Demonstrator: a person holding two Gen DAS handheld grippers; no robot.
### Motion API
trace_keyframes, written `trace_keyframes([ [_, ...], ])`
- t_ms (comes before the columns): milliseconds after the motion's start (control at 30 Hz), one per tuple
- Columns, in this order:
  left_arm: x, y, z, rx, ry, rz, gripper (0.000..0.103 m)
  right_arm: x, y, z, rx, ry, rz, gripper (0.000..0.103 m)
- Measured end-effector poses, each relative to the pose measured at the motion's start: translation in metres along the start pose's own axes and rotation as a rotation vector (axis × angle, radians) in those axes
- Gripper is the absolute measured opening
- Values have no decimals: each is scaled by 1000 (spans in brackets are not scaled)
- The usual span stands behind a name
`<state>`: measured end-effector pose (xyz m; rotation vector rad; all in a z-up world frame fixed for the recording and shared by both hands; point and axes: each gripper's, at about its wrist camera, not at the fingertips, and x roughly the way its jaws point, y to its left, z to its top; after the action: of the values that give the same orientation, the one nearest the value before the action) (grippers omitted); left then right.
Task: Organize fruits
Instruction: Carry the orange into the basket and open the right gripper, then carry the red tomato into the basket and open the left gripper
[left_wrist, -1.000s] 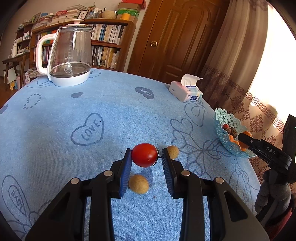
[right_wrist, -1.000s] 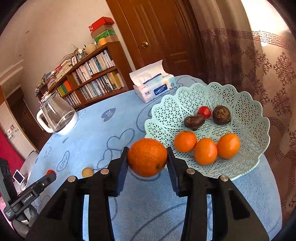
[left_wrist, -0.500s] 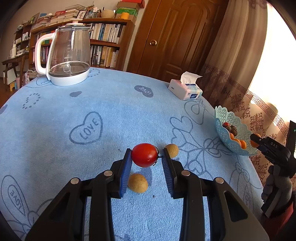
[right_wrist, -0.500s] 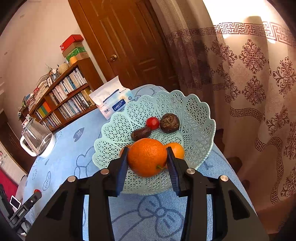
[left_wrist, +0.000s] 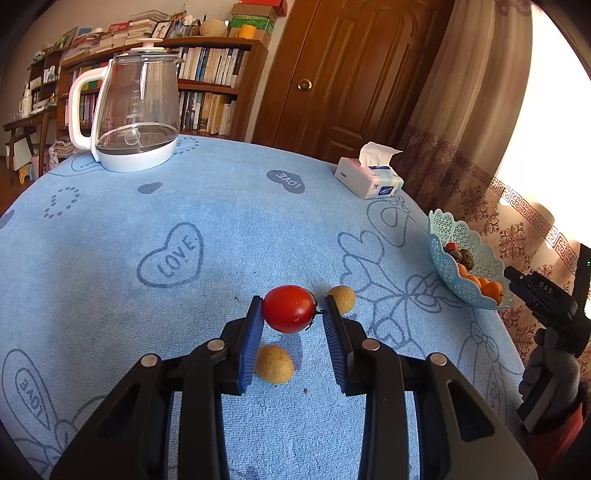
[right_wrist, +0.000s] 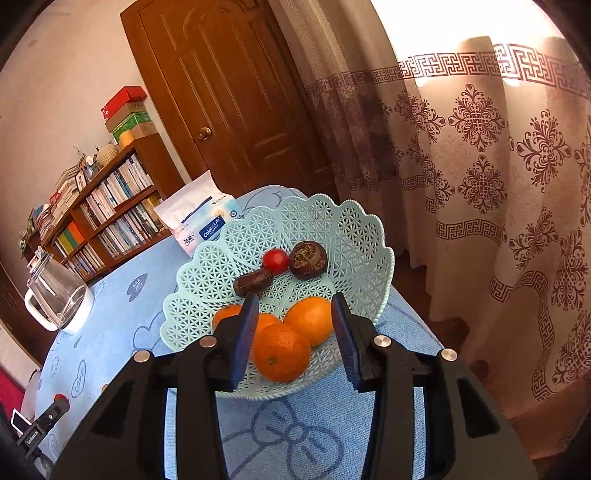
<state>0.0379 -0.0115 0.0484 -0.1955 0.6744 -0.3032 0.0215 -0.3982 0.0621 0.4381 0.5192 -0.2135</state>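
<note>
My left gripper (left_wrist: 291, 301) hangs just above the blue tablecloth, shut on a red tomato (left_wrist: 289, 309). Two tan round fruits lie on the cloth, one (left_wrist: 274, 363) under the jaws and one (left_wrist: 341, 298) by the right finger. My right gripper (right_wrist: 294, 299) is over the near side of the pale green lattice basket (right_wrist: 354, 236). Its jaws stand open, wider than the orange (right_wrist: 281, 352) lying in the basket below and between them. Two more oranges (right_wrist: 310, 319), a small tomato (right_wrist: 275, 259) and two dark fruits (right_wrist: 307, 259) also lie in the basket.
A glass kettle (left_wrist: 135, 114) stands at the table's far left and a tissue pack (left_wrist: 369, 177) at the far right edge. The basket sits close to the table's right edge, with a patterned curtain (right_wrist: 480, 184) just behind. A bookshelf and a wooden door lie beyond the table.
My right gripper swung over the basket and its jaws parted from the orange, which now lies in the basket. The left gripper and its tomato have not moved.
</note>
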Motion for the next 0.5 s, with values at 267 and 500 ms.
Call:
trace_keyframes([
  [267,4,-7,-2,13,15,4,33,-15,-2,-3,-5,-109,-78,59],
  [500,4,-29,1,55,31,-34,33,-15,-9,-5,33,-107,-95,67],
])
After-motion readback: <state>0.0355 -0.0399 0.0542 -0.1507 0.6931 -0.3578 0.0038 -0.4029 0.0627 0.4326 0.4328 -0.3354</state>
